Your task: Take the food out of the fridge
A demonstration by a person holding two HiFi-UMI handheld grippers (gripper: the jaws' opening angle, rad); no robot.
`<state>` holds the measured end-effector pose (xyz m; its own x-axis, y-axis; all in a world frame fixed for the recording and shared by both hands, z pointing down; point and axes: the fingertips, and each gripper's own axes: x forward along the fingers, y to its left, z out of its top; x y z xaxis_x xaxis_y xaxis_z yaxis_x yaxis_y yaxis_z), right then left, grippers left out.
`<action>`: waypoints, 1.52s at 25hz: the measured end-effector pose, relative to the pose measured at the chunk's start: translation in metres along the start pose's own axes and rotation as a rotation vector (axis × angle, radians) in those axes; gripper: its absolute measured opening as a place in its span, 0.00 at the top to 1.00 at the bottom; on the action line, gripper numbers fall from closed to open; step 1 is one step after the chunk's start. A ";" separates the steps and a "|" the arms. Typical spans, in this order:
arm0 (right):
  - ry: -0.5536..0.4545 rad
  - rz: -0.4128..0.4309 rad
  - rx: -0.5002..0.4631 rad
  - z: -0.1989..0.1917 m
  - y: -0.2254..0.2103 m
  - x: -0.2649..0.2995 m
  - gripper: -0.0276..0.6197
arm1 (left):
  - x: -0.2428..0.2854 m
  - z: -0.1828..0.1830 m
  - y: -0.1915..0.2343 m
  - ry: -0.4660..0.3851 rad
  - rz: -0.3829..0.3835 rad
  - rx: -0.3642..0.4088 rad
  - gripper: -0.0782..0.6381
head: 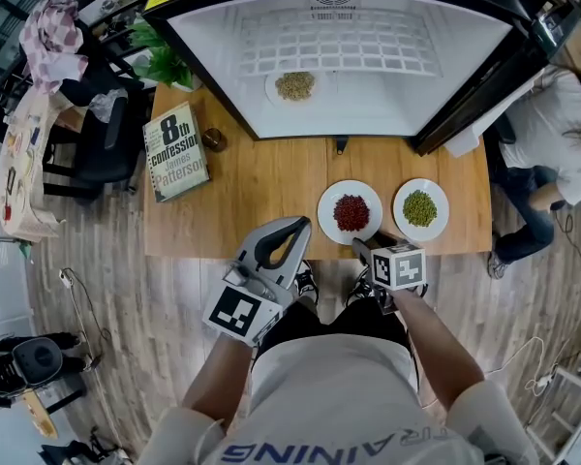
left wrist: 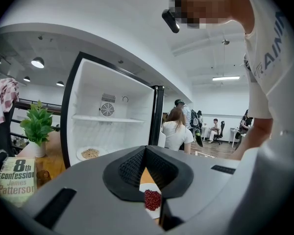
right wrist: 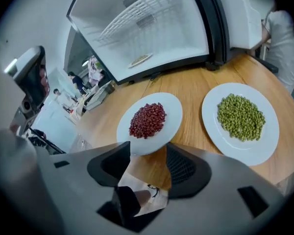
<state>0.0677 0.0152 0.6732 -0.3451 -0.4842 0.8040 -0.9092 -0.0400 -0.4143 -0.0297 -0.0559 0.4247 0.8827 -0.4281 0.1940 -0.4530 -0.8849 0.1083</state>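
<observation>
A: One fridge (head: 368, 85) stands open on the table (head: 261, 182). How do the tools look?

B: Both hang out in front of the fridge. The left gripper (head: 295, 227) has its jaws drawn together on nothing. The right gripper (head: 368, 245) is spread wide. The near rim of the red bean plate (head: 329, 206) sits at its mouth, unpinched.

A: And the food?

B: The red bean plate and the green pea plate (head: 420, 185) sit just outside the fridge, toward its right. One more plate (head: 272, 90) lies on the fridge floor, left of middle, carrying a small heap of pale grains (head: 294, 85).

A: How would it handle?

B: I judge it stiff, smooth, a bit slippery and fairly light. The loose grains would roll if it tips. Pinch the rim nearest the fridge opening and keep it level.

A: Which way does it point?

B: Flat, face up. Being round, it has no long axis.
</observation>
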 end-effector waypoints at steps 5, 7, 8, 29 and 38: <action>0.013 -0.021 -0.044 -0.008 0.000 0.000 0.61 | -0.001 -0.002 0.001 0.005 0.001 0.000 0.88; 0.003 -0.026 -0.028 -0.005 -0.001 -0.004 0.61 | -0.001 0.000 0.000 0.002 -0.002 0.016 0.88; -0.004 -0.032 -0.027 -0.003 -0.001 -0.008 0.61 | 0.000 0.001 -0.001 -0.001 -0.004 0.023 0.88; -0.620 0.253 -0.030 0.152 0.066 -0.175 0.92 | 0.009 0.064 -0.006 -0.079 0.006 0.062 0.88; -0.809 0.248 -0.238 0.199 0.094 -0.241 0.92 | 0.003 0.098 0.001 -0.151 0.073 0.081 0.88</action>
<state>0.1120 -0.0455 0.3554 -0.3503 -0.9294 0.1161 -0.8854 0.2882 -0.3646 -0.0155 -0.0757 0.3298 0.8592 -0.5094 0.0491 -0.5107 -0.8596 0.0189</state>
